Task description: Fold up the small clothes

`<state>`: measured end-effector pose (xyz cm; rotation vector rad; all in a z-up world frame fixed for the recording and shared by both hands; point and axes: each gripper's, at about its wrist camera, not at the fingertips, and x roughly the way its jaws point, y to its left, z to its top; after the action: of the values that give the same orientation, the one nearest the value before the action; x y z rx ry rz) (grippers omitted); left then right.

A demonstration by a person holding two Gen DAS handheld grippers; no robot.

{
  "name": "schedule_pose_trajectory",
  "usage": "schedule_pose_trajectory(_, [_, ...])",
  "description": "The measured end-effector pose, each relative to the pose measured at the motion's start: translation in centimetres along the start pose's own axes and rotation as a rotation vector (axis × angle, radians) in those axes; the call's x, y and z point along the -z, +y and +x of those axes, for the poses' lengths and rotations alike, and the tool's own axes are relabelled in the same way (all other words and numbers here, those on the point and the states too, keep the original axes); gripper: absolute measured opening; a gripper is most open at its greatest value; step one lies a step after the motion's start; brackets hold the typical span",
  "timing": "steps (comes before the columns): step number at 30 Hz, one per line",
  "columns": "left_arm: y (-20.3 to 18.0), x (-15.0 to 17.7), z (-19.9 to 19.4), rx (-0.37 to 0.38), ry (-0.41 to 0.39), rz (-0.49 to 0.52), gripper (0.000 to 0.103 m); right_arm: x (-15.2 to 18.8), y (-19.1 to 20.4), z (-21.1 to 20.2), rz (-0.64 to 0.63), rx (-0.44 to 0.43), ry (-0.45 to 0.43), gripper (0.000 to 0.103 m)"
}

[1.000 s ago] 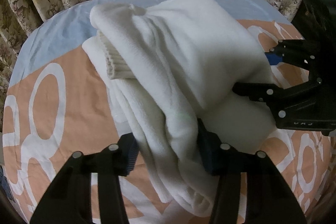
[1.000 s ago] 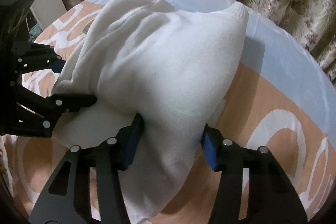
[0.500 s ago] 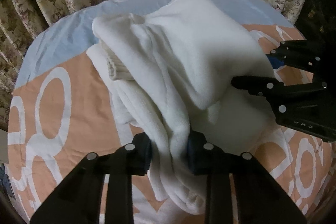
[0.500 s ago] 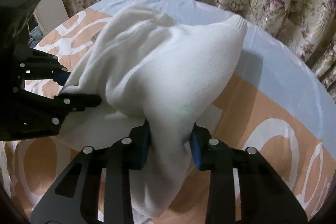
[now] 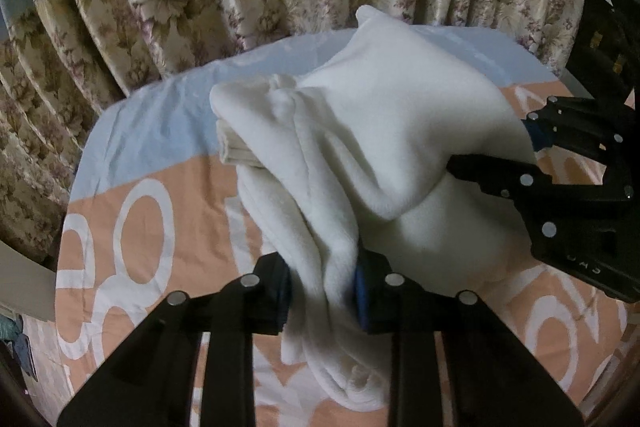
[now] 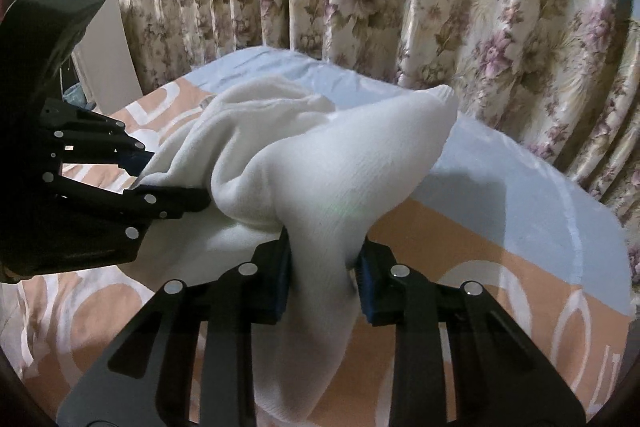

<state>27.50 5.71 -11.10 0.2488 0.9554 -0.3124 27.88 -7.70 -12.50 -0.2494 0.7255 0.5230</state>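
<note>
A bed (image 5: 132, 227) with an orange and blue sheet lies under both grippers. A white sweater (image 5: 384, 131) hangs bunched between them. The left gripper (image 5: 323, 291) pinches one fold tight. The right gripper (image 6: 323, 279) pinches another.

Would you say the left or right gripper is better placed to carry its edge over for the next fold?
Probably the right gripper: it pinches a smooth, single flap of the garment lifted off the bedsheet. The left gripper clamps a thick, bunched roll.
</note>
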Motion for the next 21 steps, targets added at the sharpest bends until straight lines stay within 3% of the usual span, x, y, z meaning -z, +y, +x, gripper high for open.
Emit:
schedule_pose_trajectory(6, [-5.0, 0.3, -2.7, 0.039, -0.032, 0.019, 0.026, 2.5, -1.4, -4.9, 0.002, 0.034, -0.029, 0.028])
schedule_pose_trajectory(10, [-9.7, 1.8, -2.8, 0.072, -0.028, 0.035, 0.026, 5.9, -2.6, -7.5, 0.020, 0.050, 0.006, 0.028])
schedule_pose_trajectory(16, [-13.4, 3.7, 1.0, 0.105, 0.049, 0.032, 0.027, 11.2, -4.4, -6.5, 0.064, 0.044, 0.126, 0.030])
schedule_pose_trajectory(21, [-14.1, 4.9, 2.6, 0.086, 0.064, 0.044, 0.032, 13.9, -5.4, -5.1, 0.129, 0.015, 0.159, 0.035])
